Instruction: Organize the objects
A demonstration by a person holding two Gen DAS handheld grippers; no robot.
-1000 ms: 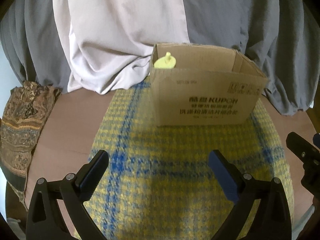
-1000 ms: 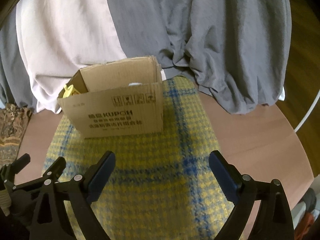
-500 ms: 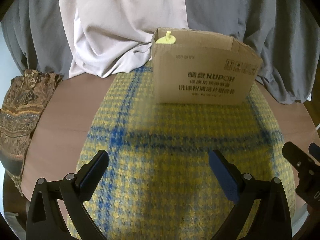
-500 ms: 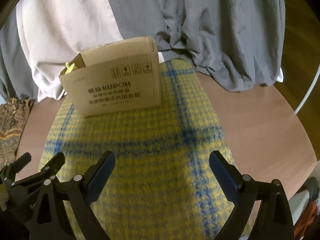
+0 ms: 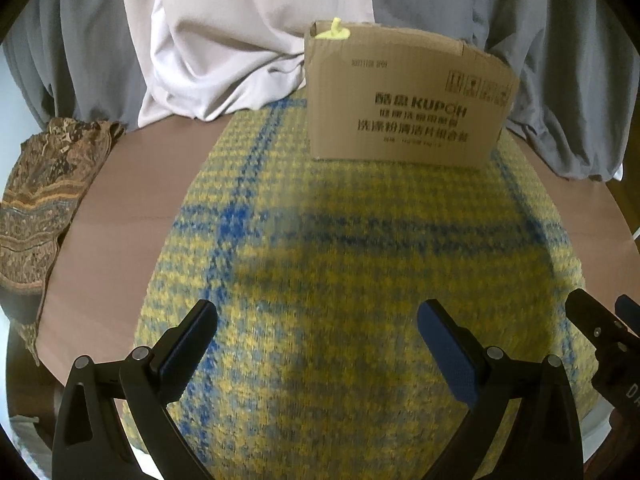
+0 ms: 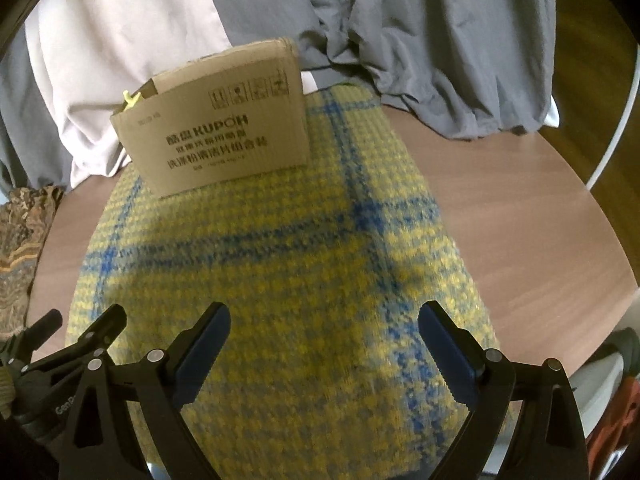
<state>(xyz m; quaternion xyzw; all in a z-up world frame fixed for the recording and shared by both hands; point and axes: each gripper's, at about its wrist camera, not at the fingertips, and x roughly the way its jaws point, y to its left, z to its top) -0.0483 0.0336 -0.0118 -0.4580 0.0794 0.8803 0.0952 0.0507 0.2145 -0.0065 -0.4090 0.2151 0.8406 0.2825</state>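
Two hand-held grippers are in my hands, both tipped steeply down over the blanket [image 5: 360, 280] spread on the worktop [image 5: 132, 200]. My left hand-held gripper [image 5: 318, 332] has its jaws spread wide with nothing between them; my right hand-held gripper [image 6: 324, 332] is the same, gaping and empty above the yellow-and-blue weave. At the blanket's far end stands the box [image 5: 404, 100], upright, its long side turned broadside to me. On that face I read "KUPOH" in bold letters with lines of Chinese characters beside and beneath it, and a row of handling symbols toward the upper right; a small code is printed near the top left, too blurred to make out. Something yellow [image 5: 334, 32] pokes above the box's left corner, perhaps a toy. Grey and white cloth [image 5: 240, 40] hangs behind.
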